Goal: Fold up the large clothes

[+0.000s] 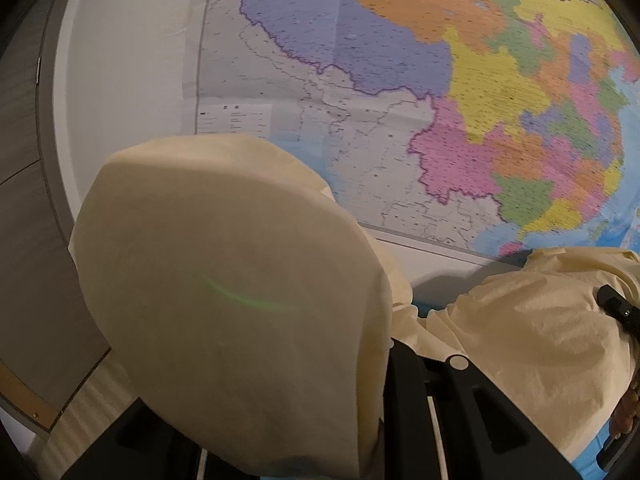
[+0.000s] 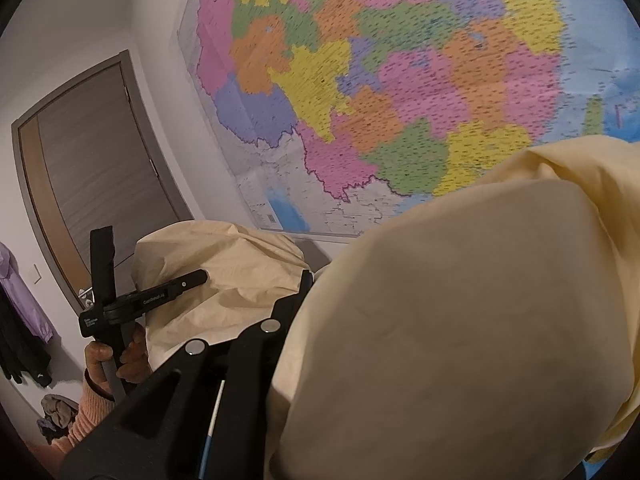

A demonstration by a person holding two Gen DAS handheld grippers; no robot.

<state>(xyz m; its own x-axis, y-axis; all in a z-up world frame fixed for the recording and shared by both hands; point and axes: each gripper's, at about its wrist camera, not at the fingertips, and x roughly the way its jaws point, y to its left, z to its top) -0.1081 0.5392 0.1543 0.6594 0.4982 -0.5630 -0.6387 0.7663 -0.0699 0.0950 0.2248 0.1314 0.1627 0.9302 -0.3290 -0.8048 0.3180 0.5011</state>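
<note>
Near: cream garment (image 1: 240,280) draped over left gripper (image 1: 390,344), billowed close to lens; likely lifted clear to be spread for folding. Same cloth draped over right gripper (image 2: 298,280). Jaws of both nearly closed, fingertips buried in fabric; each judged pinched on garment edge, pad contact hidden. Middle: garment slung between two grippers, held aloft. Person's hand (image 2: 120,356) wrapped round left handle. Far: wall map (image 1: 440,80), door (image 2: 92,168) behind.

A home room: wall map (image 2: 380,92), grey door (image 2: 92,168), coats hanging (image 2: 20,320) beside it.
</note>
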